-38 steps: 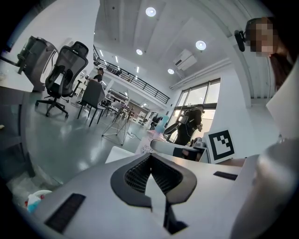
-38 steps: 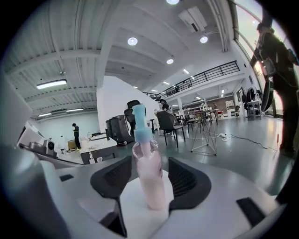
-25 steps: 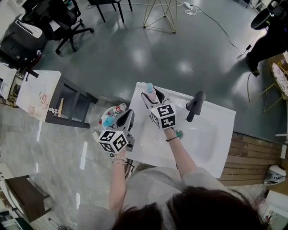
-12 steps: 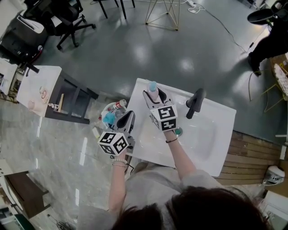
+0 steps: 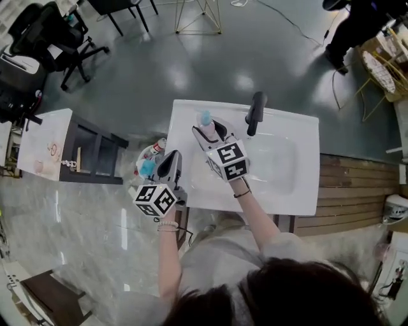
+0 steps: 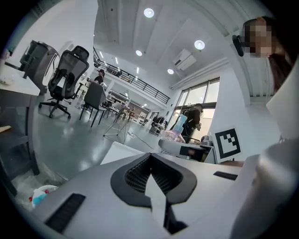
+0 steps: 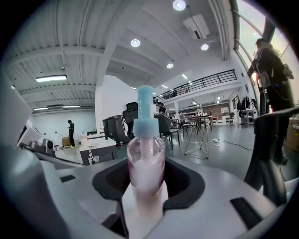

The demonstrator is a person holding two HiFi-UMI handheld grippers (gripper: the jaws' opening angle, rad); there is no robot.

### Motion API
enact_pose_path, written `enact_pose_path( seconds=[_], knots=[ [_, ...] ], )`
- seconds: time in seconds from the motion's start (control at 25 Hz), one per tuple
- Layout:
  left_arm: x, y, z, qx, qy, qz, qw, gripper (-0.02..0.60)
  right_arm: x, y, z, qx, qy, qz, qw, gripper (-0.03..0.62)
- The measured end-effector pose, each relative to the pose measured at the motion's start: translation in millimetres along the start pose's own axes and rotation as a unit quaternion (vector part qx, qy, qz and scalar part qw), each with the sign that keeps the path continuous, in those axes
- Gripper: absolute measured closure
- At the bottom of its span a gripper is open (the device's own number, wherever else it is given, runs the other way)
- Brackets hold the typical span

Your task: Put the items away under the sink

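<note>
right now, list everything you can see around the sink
sink: 1, white, centre
faucet: 1, black, back of sink
pump bottle: 1, pink with blue pump, between right gripper's jaws
bin: 1, whitish, floor left of sink, holds bottles
side table: 1, white top, dark frame, far left
office chairs: at least 2, black, top left
wire stool: 1, gold, top centre
bystander: 1, dark clothes, top right
left gripper: 1, white and black, left of sink, shut, empty
right gripper: 1, white and black, over sink, holding pump bottle
</note>
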State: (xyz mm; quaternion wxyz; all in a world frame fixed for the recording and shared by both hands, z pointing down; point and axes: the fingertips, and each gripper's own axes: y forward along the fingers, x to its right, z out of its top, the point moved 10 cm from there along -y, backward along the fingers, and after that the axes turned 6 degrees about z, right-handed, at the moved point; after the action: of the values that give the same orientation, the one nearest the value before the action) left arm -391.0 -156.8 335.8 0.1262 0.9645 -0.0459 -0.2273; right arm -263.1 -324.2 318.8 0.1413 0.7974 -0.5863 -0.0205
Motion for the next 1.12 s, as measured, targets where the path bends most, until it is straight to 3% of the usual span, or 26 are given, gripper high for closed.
enact_pose_path(
  seconds=[0.6,1.12],
  knots=[
    [26,-63,-20,0.011,0.010,-0.081,0.9966,0.580,-70,-83,-12,0.021,0.004,-0.061,0.998,0.390],
    [58,-128,-40,0.013,0.031,-0.133,0.9906,0.580,-138,-158,-25,0.045,0.002,-0.090,0.995,0.390]
  ],
)
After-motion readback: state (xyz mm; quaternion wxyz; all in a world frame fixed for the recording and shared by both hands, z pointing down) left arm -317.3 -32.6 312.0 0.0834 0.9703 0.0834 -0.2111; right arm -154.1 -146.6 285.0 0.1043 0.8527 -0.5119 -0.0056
